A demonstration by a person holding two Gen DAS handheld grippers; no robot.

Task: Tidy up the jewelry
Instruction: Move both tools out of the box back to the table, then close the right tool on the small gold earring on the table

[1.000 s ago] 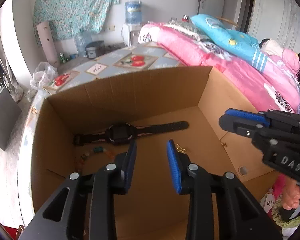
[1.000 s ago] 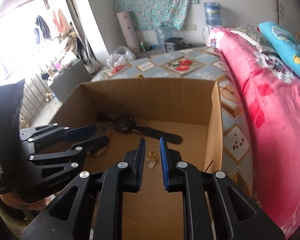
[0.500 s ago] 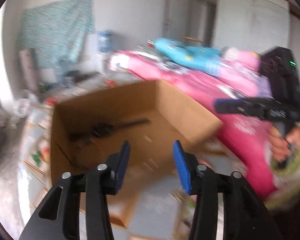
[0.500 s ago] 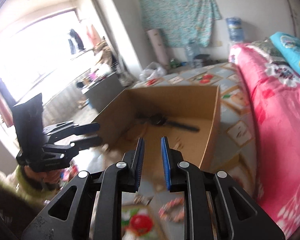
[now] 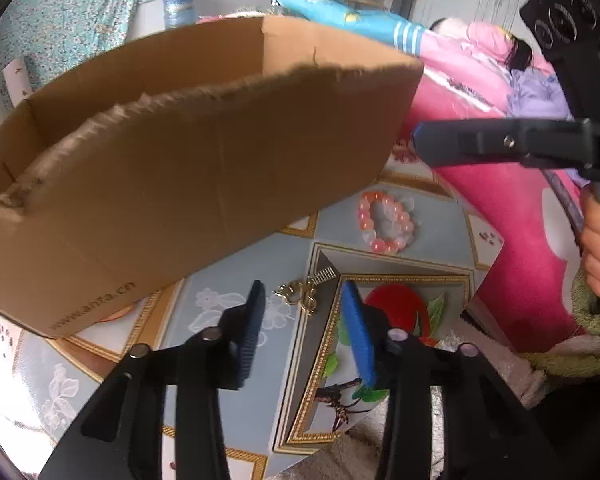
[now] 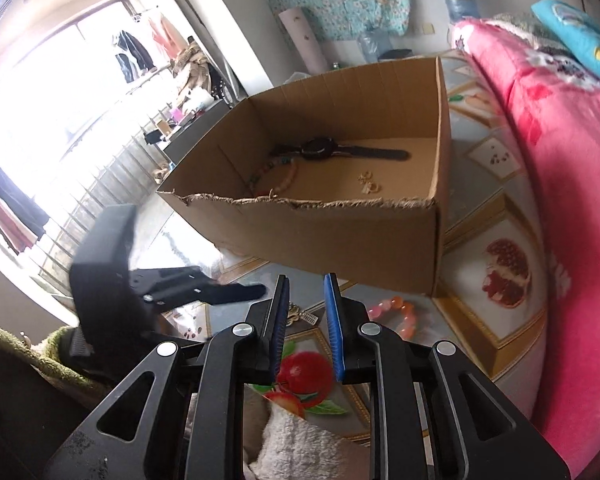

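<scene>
Left gripper (image 5: 302, 332), jaws apart and just closing, straddled the gold earring (image 5: 300, 290), evidently for boxing; right gripper (image 6: 306, 316) empty, jaws narrowly apart.

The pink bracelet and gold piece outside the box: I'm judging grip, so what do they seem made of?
Pink bracelet: round glossy beads, translucent pink and whitish, likely glass, stone or plastic.
Gold piece: shiny yellow metal by its glint, with small rings and a comb-like part; plated or solid, cannot tell.
</scene>
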